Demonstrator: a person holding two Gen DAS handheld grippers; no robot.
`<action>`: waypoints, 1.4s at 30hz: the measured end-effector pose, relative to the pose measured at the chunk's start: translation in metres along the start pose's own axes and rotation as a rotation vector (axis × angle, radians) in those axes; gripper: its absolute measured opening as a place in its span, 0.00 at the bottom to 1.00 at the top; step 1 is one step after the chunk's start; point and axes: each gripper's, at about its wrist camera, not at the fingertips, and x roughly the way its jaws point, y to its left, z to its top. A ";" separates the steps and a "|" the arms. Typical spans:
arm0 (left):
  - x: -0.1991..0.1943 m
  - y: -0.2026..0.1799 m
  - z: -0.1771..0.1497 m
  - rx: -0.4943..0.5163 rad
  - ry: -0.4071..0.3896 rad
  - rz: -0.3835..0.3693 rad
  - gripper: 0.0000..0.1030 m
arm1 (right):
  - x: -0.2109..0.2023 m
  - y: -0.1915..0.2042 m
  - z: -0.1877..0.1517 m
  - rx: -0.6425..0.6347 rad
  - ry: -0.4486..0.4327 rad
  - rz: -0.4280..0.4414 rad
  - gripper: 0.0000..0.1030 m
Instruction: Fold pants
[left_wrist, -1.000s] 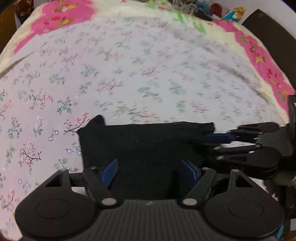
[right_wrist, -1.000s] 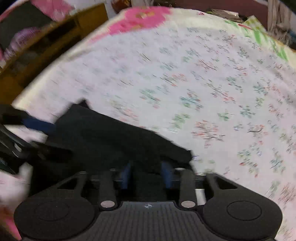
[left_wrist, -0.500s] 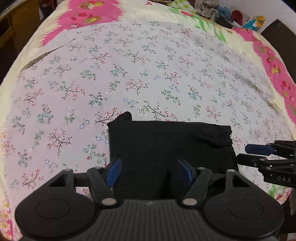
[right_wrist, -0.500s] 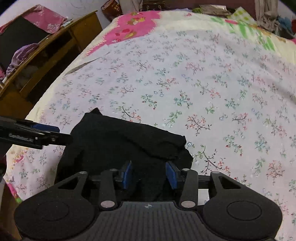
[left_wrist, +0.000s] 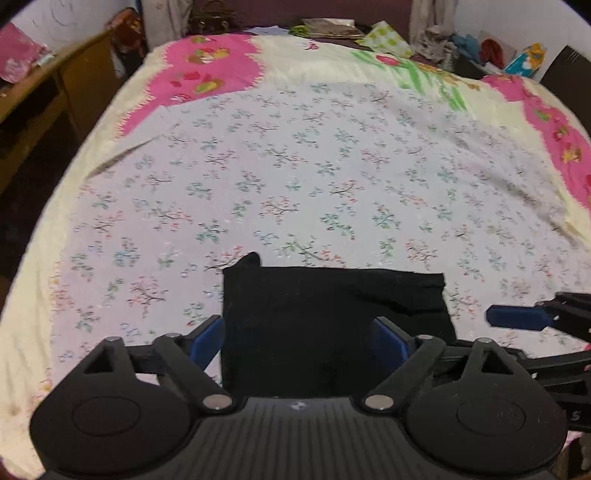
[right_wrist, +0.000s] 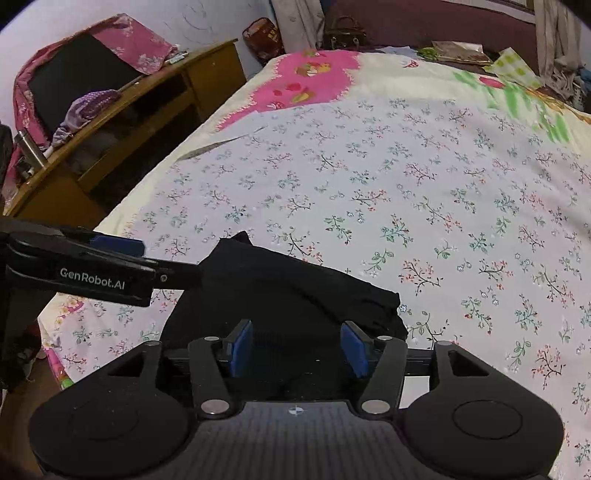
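Plainly, left tool (right_wrist: 122, 258) reads "GenRobot.AI" — beside folded pants (right_wrist: 280, 295).

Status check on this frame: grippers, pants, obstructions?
Left gripper open, right gripper open. Black pants folded on floral sheet. Nothing blocking.

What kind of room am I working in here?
Most likely a bedroom in a home: the black pants lie on a bed under a floral sheet, a wooden shelf unit stands beside it, and clothes are piled at its far end.

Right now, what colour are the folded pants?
Black pants, plain; clearest in the left wrist view.
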 end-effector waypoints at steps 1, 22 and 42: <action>-0.001 -0.001 -0.002 0.001 0.001 0.008 0.92 | 0.000 -0.001 -0.001 0.002 0.006 0.000 0.42; 0.041 0.053 -0.018 0.037 0.126 -0.029 0.92 | 0.051 0.000 -0.018 0.170 0.121 -0.079 0.50; 0.082 0.098 -0.025 0.034 0.179 -0.291 0.92 | 0.063 -0.040 -0.042 0.270 0.101 -0.126 0.61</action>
